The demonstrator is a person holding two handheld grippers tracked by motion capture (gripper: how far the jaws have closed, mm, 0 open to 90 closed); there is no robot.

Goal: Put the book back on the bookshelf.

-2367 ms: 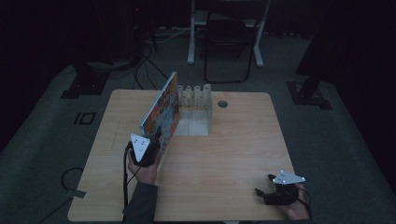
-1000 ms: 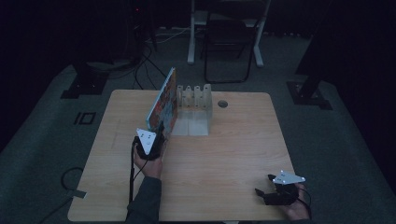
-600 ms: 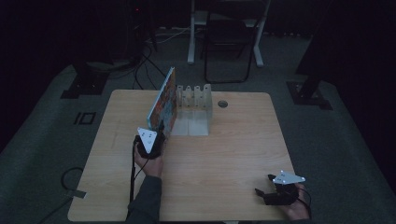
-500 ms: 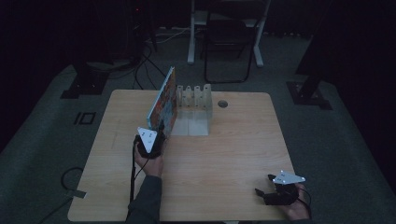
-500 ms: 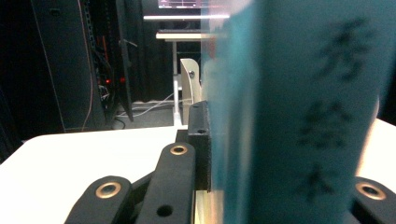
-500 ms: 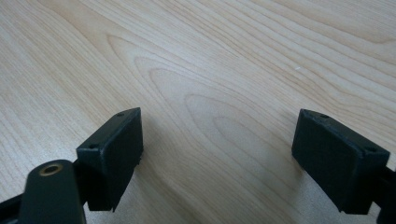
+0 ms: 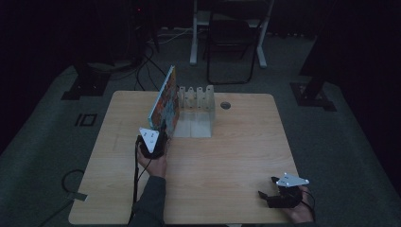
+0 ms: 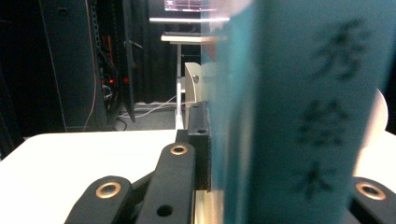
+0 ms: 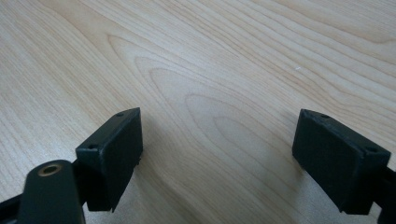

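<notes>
Book spine: in the left gripper view, the teal spine of the book (image 8: 299,112) is seen close up, with dark printed characters running down it; from the high view only its colourful cover (image 7: 165,101) is made out.
Book position: the book is held upright on its edge near the middle of the table (image 7: 227,156), leaning slightly, just beside the left end of the white rack (image 7: 196,111).
Rack: a white part of the rack (image 8: 194,84) is glimpsed behind the book in the left gripper view; its row of upright dividers is shown by the high view.
Left tool: the left tool (image 7: 158,137) is clamped on the near lower end of the book; one black jaw is seen pressed flat against the cover, the other is hidden behind the spine.
Right tool: the right tool (image 7: 272,196) is rested at the near right corner of the table, well apart from the book; in the right gripper view (image 9: 217,158) its jaws are spread wide with only bare wood grain between them.
Change: compared with the earliest frame, the book is stood more upright and the left tool is shifted a little to the right, nearer the rack; the right tool is found in the same place.
</notes>
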